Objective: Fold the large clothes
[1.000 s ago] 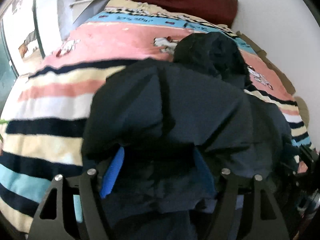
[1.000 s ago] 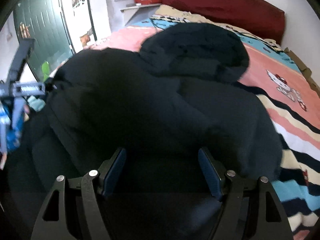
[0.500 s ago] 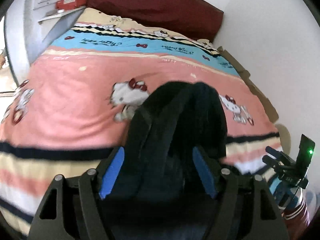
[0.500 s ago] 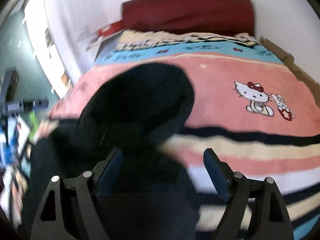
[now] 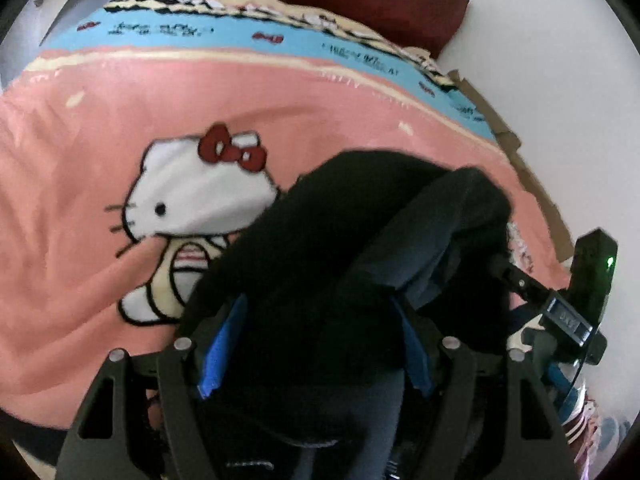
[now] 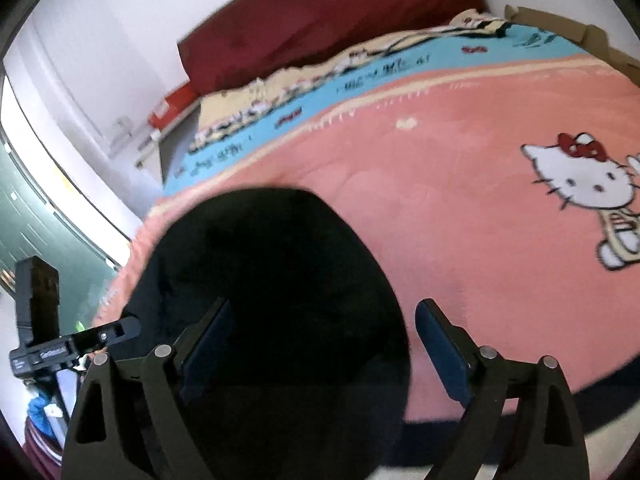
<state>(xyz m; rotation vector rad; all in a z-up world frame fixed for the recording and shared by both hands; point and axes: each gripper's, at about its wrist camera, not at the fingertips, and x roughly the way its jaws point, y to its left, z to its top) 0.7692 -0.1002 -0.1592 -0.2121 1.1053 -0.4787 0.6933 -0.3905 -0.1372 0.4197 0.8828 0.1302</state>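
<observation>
1. The blue-padded fingers [image 5: 222, 354] of the left gripper [image 5: 316, 344] are standing spread, with the dark garment [image 5: 360, 260] bunched between them; whether the pads are actually pressing the cloth I cannot tell.
2. The right gripper [image 6: 324, 344] is also showing its fingers [image 6: 440, 348] spread wide, the right-hand one sitting clear of the fabric over the bedding.
3. The garment, black with a dark navy fold showing, is filling the gap between the left fingers and rising ahead of them in a rounded hump; in the right wrist view the same black mass [image 6: 272, 280] is lying between and ahead of the left-hand finger.
4. Under and beyond the fingers, a pink blanket [image 5: 120, 100] with a white cartoon cat [image 5: 200, 200] wearing a red bow is covering the bed, giving way farther ahead to blue and cream stripes.
5. Past the stripes, a dark red headboard [image 6: 320, 28] is standing against a white wall [image 5: 560, 60].
6. Left of the right gripper's fingers, a green door [image 6: 24, 220] and a red box [image 6: 172, 104] on a ledge are showing.
</observation>
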